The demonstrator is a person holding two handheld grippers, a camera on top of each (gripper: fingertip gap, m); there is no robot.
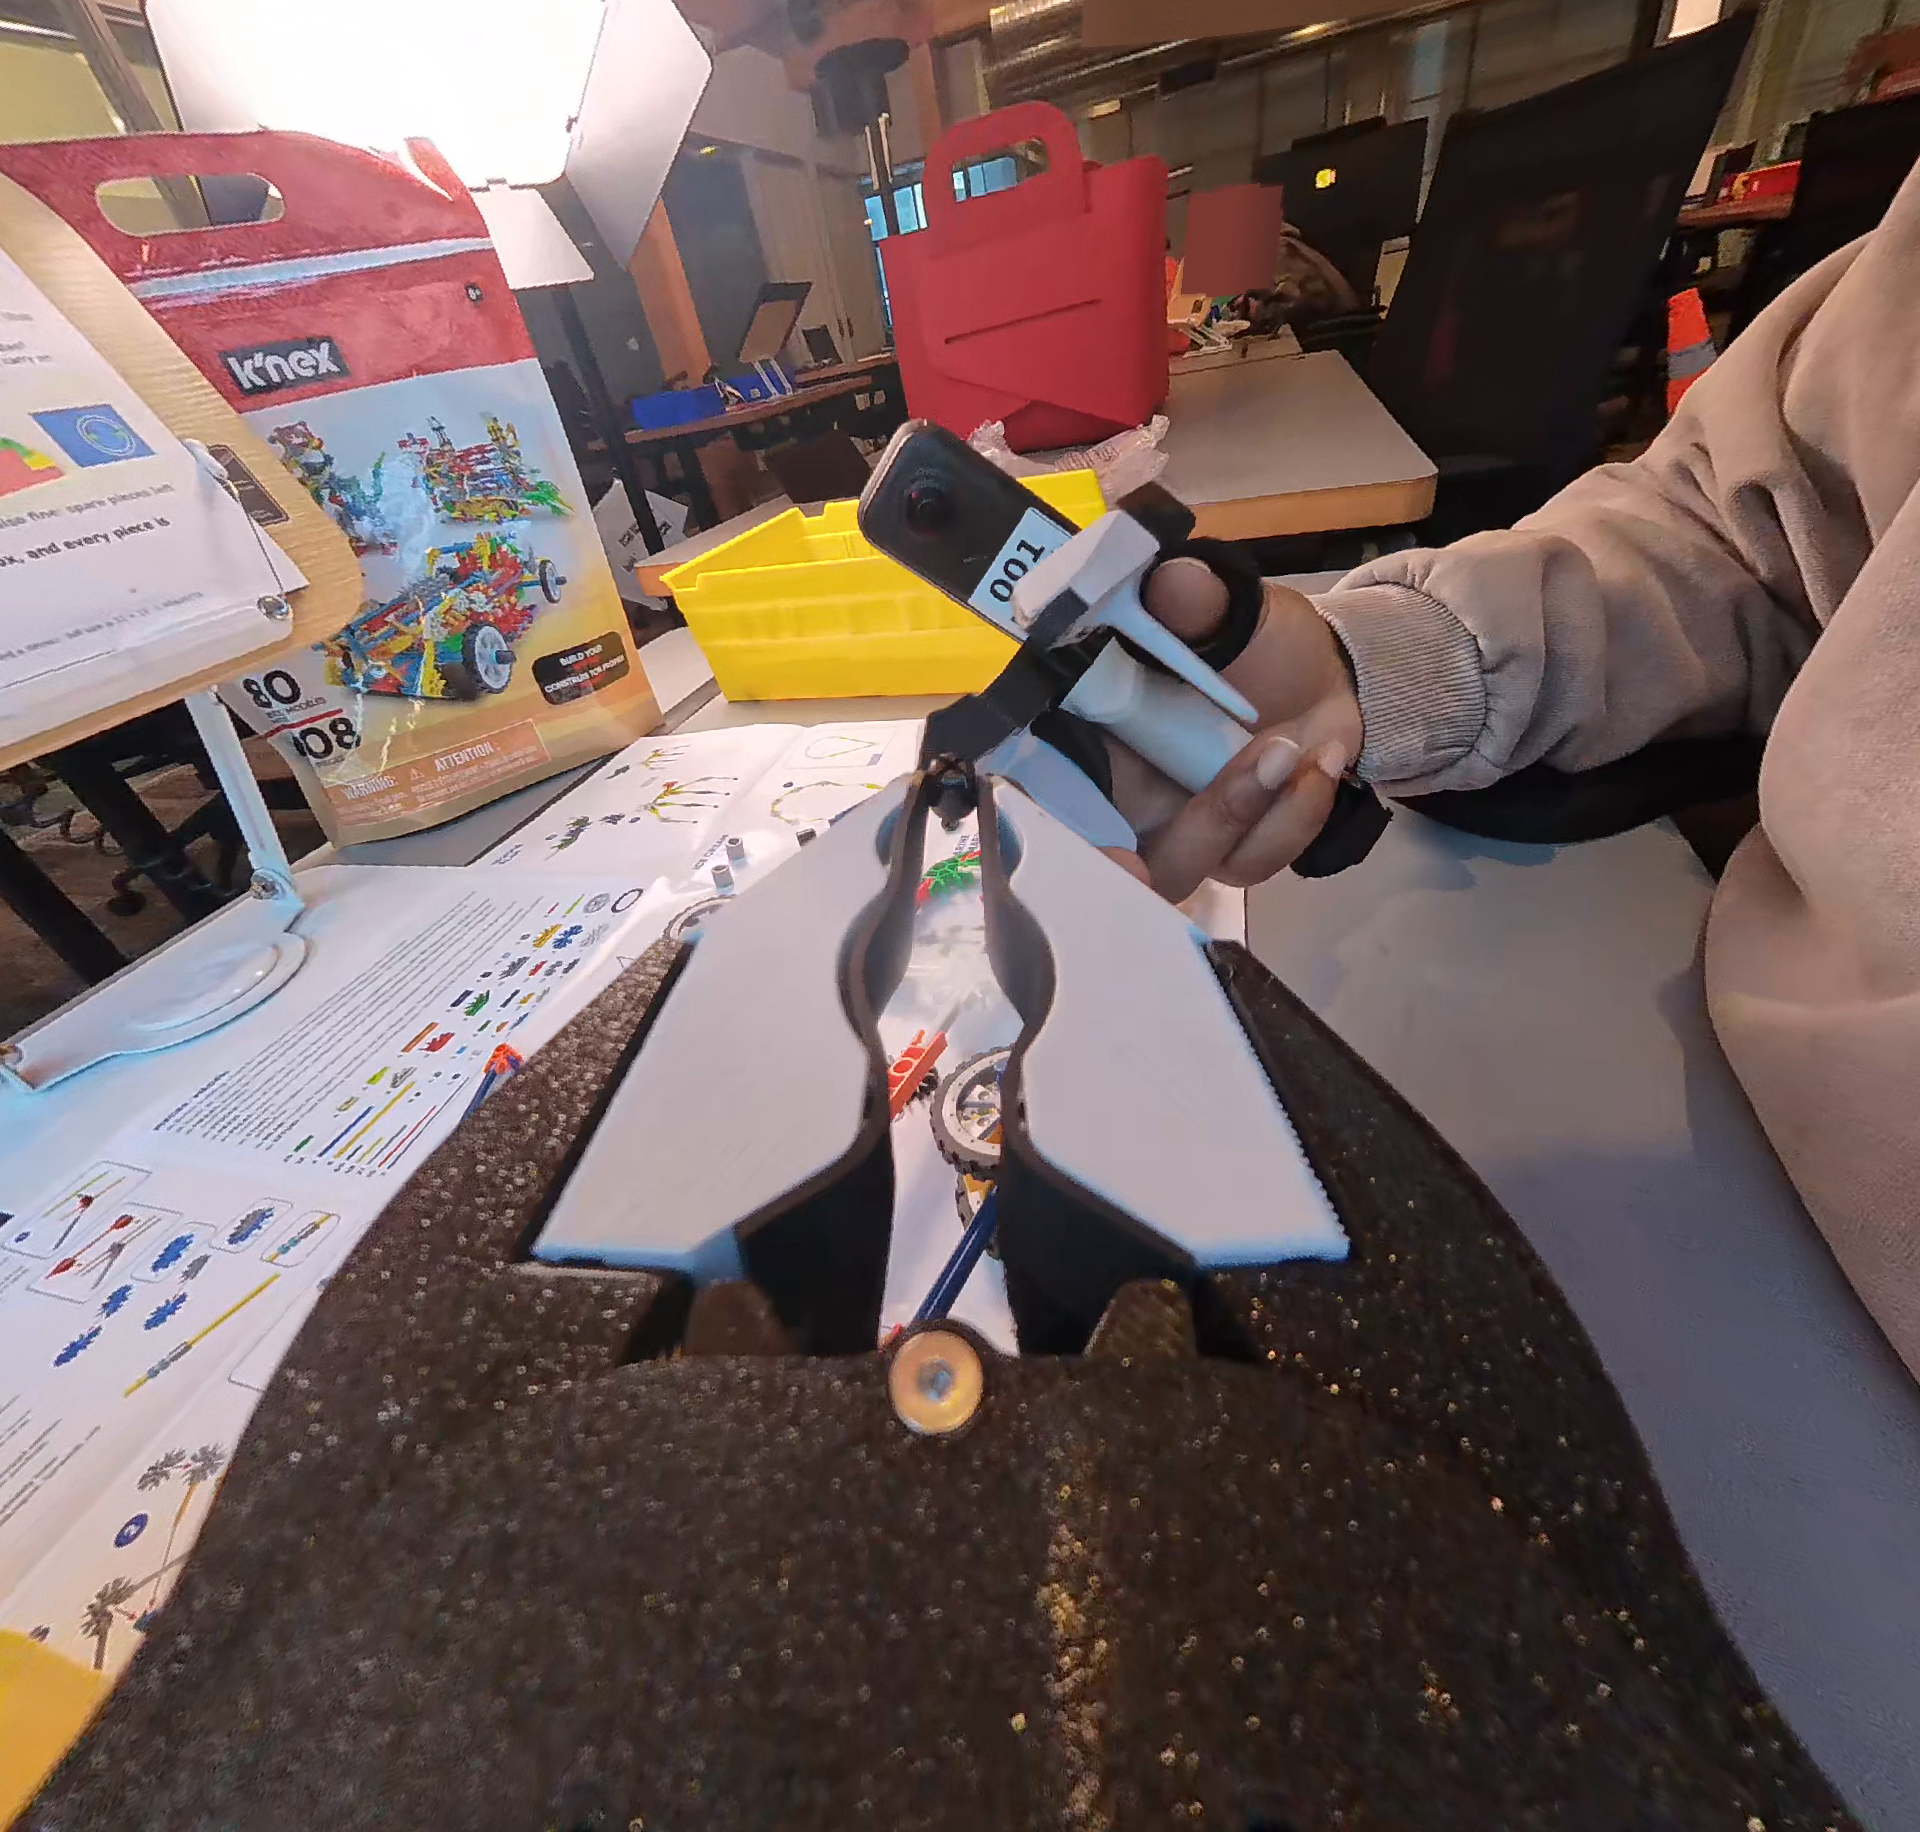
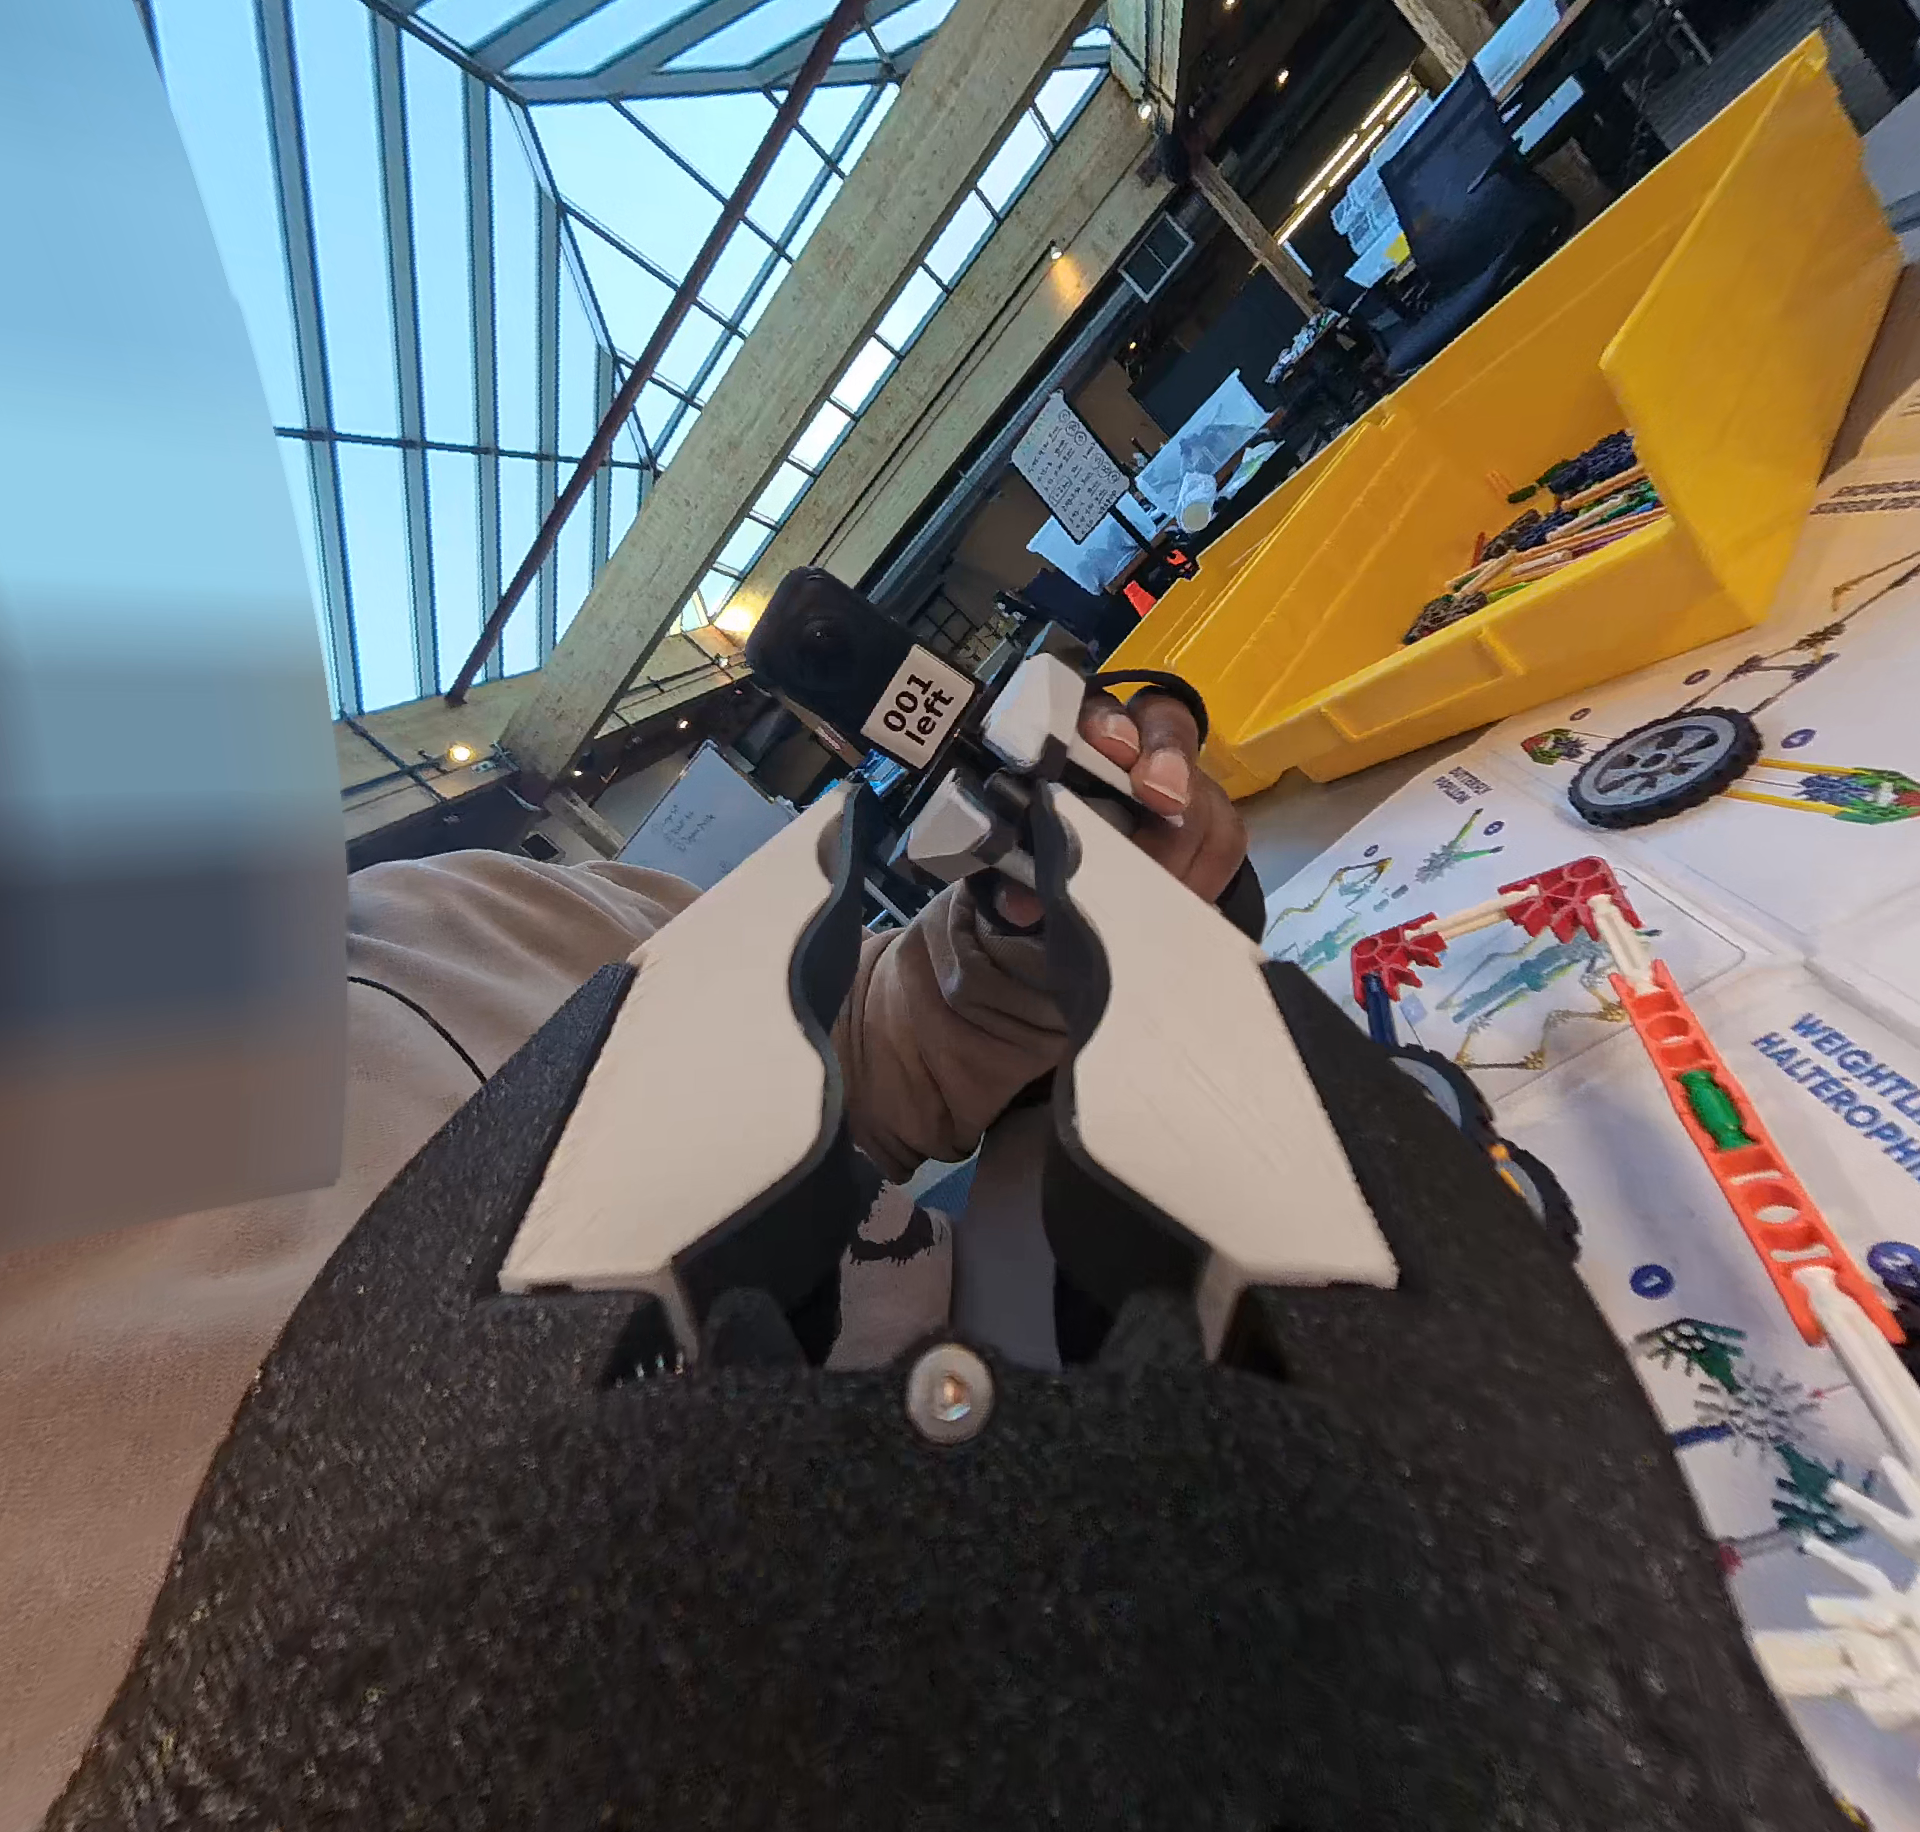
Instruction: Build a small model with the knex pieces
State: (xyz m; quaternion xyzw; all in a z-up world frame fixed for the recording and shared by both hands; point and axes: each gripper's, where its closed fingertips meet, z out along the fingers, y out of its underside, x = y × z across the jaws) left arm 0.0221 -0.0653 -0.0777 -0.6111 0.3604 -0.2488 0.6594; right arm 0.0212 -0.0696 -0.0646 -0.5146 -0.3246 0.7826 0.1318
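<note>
Both tools are up off the table, pointed at each other nose to nose. The left gripper has its two grey fingers nearly together, with just a thin slit at the tips. There's a tiny dark bit sitting right in that slit, but I honestly can't tell if it's pinched or if it's only the other tool's tip poking in.

The right gripper has its fingers clearly apart. In its own view the front end of the left tool sits between its tips. I can't see anything in its grasp.

Under the left tool, seen through the gap between its fingers, are a small grey-spoked wheel with a black tyre, an orange-red plastic connector and a thin blue rod. All of them lie on the white printed instruction sheet.

Off to the right tool's right side, also on the sheet, is a half-built frame of red connectors, white rods and an orange perforated strip.

Beyond both tools' tips sits the yellow plastic parts bin with loose rods in it. Left of the left tool stands the red-and-white cardboard toy box.
</note>
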